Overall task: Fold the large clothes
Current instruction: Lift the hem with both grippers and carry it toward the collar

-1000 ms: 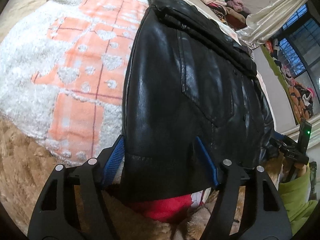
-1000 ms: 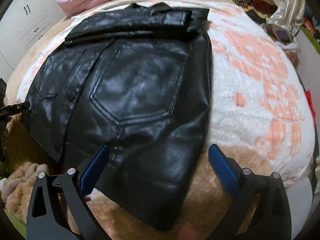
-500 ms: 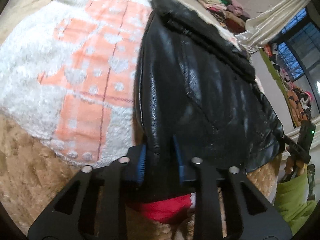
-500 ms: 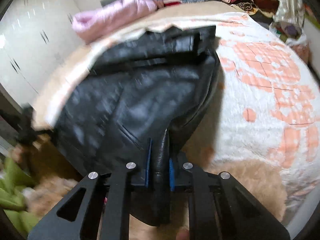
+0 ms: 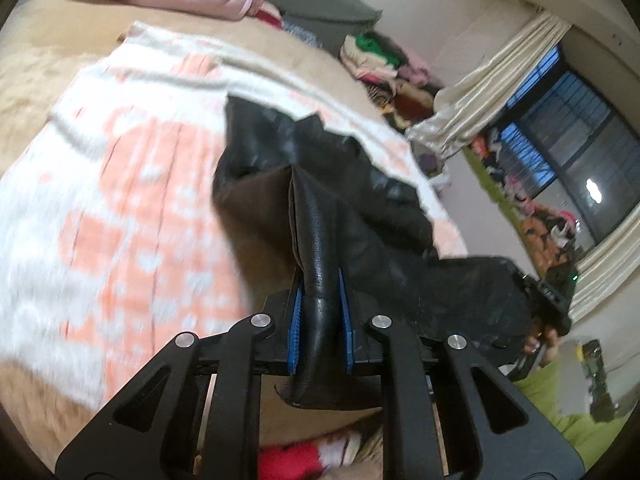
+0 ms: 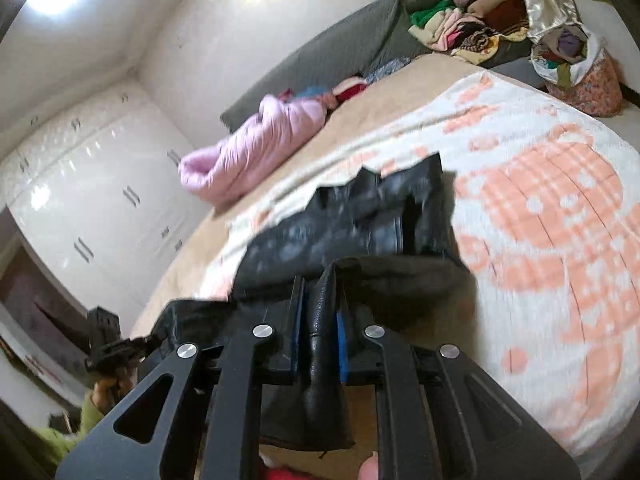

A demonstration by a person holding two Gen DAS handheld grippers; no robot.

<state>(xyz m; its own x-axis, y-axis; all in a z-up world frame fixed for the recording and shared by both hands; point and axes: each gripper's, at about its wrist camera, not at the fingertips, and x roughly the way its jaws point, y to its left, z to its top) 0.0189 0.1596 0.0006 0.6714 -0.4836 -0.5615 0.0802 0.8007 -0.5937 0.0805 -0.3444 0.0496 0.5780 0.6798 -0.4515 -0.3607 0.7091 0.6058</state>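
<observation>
The left gripper (image 5: 320,312) is clenched on a fold of the black leather jacket (image 5: 320,184); its blue pads (image 5: 295,320) press the leather from both sides, and the pinched edge hangs out below the jaws. The right gripper (image 6: 322,320) is likewise clenched on a second fold of the same jacket (image 6: 360,216), with leather squeezed between its pads and a flap trailing beneath.

The jacket's gripped hem is raised off the bed (image 5: 48,64), while its far end lies on the white and orange blanket (image 5: 132,184). In the left wrist view the brown lining of the lifted panel faces the camera, and the jacket spans to the right, where the other gripper holds its far corner. In the right wrist view the upper part of the jacket lies crumpled on the blanket (image 6: 560,208), ahead of the jaws.

A pink quilted garment (image 6: 256,152) lies farther up the bed, well apart from the jacket, near a grey headboard cushion (image 6: 320,60). A heap of mixed clothes (image 6: 464,28) sits beyond the bed's far corner. White wardrobe doors (image 6: 100,184) stand along the wall. A window (image 5: 560,148) with a cream curtain (image 5: 488,92) shows in the left wrist view. Both views are partly blurred.
</observation>
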